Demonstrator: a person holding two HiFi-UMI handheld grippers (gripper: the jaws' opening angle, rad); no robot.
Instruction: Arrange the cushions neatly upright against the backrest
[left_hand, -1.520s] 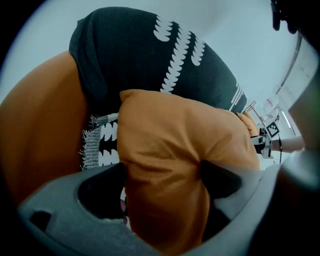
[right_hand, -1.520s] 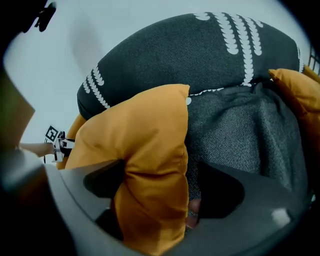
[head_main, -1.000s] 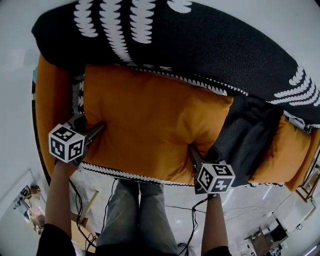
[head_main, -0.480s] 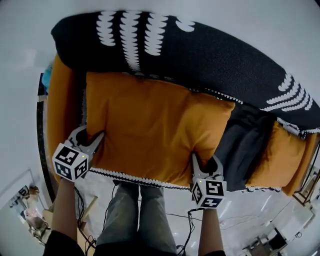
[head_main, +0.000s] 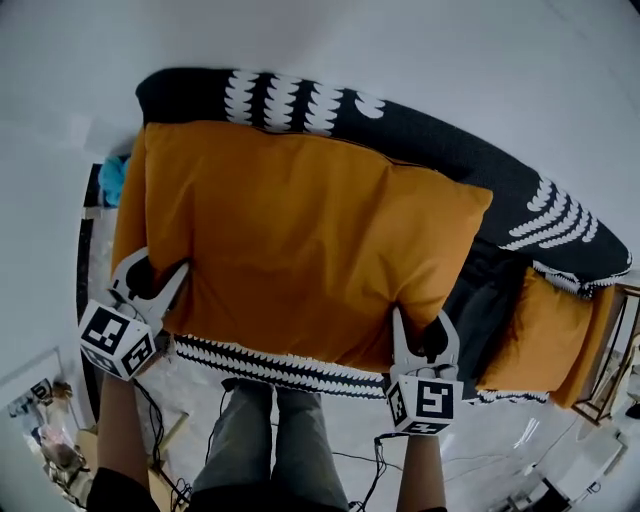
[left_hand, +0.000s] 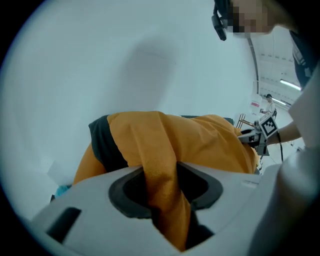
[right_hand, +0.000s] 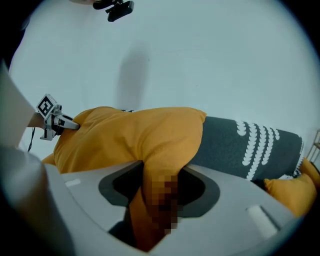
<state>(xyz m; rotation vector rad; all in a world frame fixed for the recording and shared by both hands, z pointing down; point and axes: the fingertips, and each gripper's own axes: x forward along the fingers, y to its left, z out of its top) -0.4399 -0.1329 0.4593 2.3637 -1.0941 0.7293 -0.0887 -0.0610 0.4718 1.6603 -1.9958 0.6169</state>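
Now two grippers hold one big orange cushion (head_main: 300, 250) up in front of the sofa's backrest (head_main: 430, 135), which is draped in a dark cover with white scallop rows. The left gripper (head_main: 155, 268) has the cushion's near left corner (left_hand: 162, 190), and its jaws, which have just been closing, stand narrowly apart with a fold of orange fabric pinched between the pads. The right gripper (head_main: 426, 318) has the near right corner (right_hand: 159, 161), its jaws likewise just closed in to about half width and clamped on a thicker bunch of fabric. The cushion spans most of the sofa, its far edge against the backrest. A second, small orange cushion (head_main: 545, 320) lies at the sofa's right end, apart from the big one, with a dark grey patch (head_main: 485, 300) between the two. The person's two legs (head_main: 270, 430) stand at the sofa's near edge.
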